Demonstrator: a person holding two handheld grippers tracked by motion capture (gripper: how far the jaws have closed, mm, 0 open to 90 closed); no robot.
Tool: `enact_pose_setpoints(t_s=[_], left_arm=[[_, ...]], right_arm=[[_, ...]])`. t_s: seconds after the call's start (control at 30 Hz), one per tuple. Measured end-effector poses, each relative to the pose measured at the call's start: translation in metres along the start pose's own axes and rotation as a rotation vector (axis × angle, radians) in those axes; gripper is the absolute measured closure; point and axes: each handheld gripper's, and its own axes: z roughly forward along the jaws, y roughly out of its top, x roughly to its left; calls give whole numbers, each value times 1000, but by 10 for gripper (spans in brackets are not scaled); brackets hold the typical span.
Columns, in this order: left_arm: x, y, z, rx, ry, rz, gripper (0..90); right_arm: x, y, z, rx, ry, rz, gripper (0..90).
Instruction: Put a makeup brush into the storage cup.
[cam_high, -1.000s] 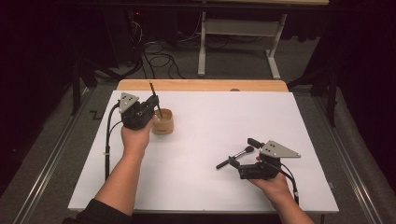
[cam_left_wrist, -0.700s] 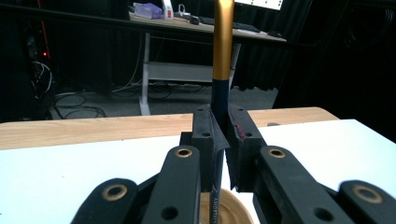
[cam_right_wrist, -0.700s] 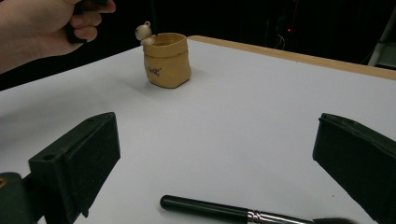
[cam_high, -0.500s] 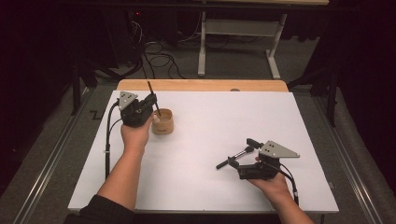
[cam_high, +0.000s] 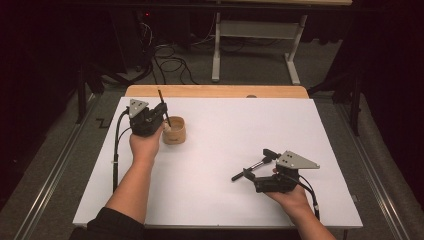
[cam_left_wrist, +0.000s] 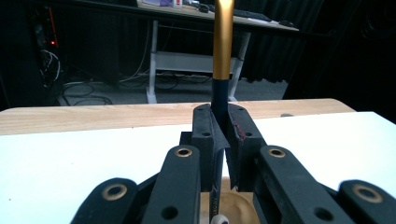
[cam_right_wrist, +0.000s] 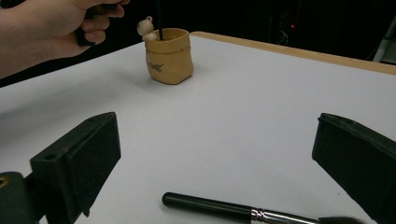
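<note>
Gold-ferruled brush (cam_left_wrist: 222, 46) clamped in left tool (cam_left_wrist: 223, 126), seen close.

A white sheet (cam_high: 225, 150) covers the wooden table (cam_high: 215, 91). Behind it, a grey metal desk frame (cam_high: 252, 47) and black cables (cam_high: 170, 62) are on the floor.

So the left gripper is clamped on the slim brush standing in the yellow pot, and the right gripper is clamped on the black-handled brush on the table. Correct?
Not quite. The left gripper is clamped on the slim brush in the yellow pot, but the right gripper holds nothing: the right gripper view shows its jaws wide apart, with the black-handled brush lying loose on the table between them.
</note>
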Motion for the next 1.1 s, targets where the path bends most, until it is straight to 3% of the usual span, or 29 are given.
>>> enact_pose_setpoints(t_s=[0.57,0.83,0.9,1.03,1.1], left_arm=[[6,-19,1,51,-3,-30,827],[8,-20,0,47,-2,-40,822],[8,-19,-1,38,-17,-47,758],[10,-19,-1,46,-26,-64,516],[10,-19,-1,52,-20,-54,463]], right_arm=[[1,-1,2,8,6,-5,25],[1,-1,2,12,7,-8,25],[1,-1,2,11,7,-12,25],[1,-1,3,12,7,-10,25],[2,-1,3,13,7,-10,25]])
